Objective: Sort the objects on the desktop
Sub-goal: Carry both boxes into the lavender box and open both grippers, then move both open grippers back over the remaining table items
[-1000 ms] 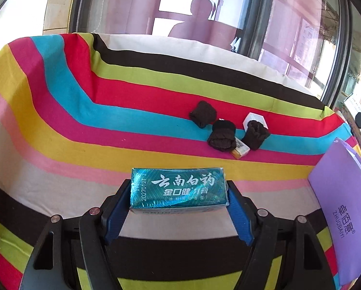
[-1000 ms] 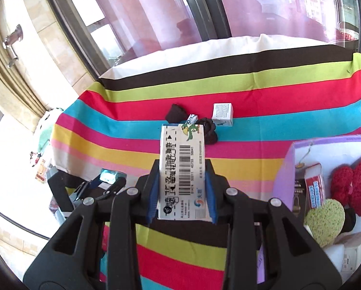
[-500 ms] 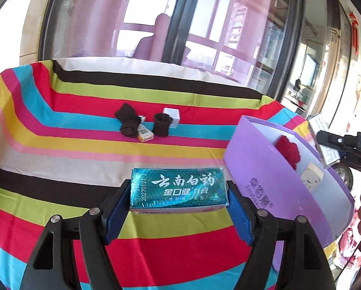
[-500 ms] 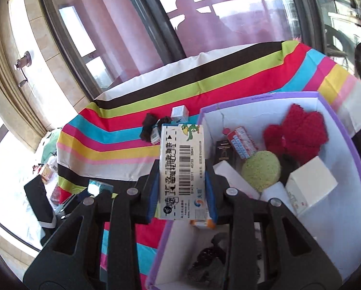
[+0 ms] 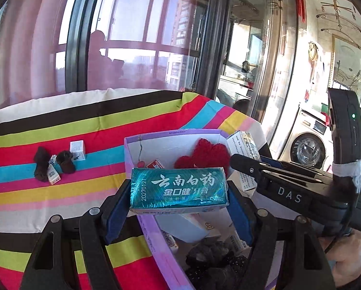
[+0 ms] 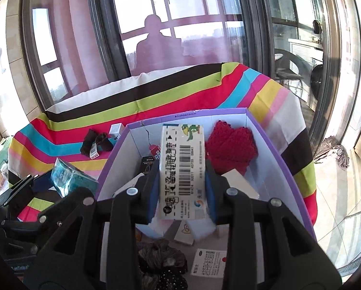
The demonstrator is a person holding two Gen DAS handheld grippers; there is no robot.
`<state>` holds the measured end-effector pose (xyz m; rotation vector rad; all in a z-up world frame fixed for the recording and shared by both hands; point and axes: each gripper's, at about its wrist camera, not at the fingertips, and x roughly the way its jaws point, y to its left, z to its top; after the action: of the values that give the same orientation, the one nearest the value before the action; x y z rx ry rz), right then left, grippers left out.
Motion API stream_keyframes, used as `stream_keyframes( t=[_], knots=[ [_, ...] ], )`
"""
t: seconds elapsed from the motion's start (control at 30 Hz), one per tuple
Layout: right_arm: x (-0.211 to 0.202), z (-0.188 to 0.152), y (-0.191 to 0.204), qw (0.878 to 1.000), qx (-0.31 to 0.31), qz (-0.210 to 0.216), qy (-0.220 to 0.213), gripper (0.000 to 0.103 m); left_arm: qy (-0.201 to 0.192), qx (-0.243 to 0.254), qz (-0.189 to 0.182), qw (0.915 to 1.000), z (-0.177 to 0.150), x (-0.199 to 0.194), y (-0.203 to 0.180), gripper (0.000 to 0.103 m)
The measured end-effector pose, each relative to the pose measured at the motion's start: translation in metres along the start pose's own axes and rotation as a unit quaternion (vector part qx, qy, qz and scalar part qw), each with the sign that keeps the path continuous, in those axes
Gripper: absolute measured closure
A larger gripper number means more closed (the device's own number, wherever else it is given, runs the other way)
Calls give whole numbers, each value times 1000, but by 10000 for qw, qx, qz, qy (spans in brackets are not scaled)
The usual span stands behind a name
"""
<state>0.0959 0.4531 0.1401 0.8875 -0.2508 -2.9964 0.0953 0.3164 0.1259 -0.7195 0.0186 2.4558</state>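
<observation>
- Teal, shimmering box (image 5: 178, 189) with white lettering
- White carton (image 6: 182, 174) with black barcode
- Purple-rimmed bin (image 6: 272, 142), white inside
- Rainbow-striped cloth (image 5: 83, 125)
- Red knit (image 6: 231, 145)

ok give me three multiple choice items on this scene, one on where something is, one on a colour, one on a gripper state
1. Where is the red knitted item?
A. inside the purple box
B. on the striped cloth beside the dark socks
C. between the left gripper's fingers

2. What colour is the toothpaste box that the left gripper carries?
A. yellow
B. teal
C. red

3. What is the state of the right gripper?
A. open with nothing in it
B. shut with nothing between its fingers
C. shut on the white barcoded box

Answers:
1. A: the right wrist view shows it against the box's far inner wall.
2. B: its shiny teal face with white lettering fills the left wrist view.
3. C: both blue pads press on the sides of the barcoded box.
</observation>
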Motion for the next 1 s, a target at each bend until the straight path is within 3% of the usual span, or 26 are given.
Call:
stream_keyframes(
  t=[0.27,0.43,0.6,0.8,1.0],
  knots=[
    [5,0,-23,9976,640,255,58,64,242,321,-182,9990,-15,8,-17,25],
    [3,0,-19,9982,502,324,73,41,305,376,-204,9986,-20,8,-23,20],
    [0,-2,-18,9984,498,276,10,41,240,354,-190,9989,-20,2,-22,20],
    [-3,-4,-17,9985,476,254,-38,40,-114,36,30,9999,-16,-12,2,20],
    [-4,-5,-16,9989,437,175,-61,39,-431,-397,484,9971,-20,-17,47,20]
  ],
)
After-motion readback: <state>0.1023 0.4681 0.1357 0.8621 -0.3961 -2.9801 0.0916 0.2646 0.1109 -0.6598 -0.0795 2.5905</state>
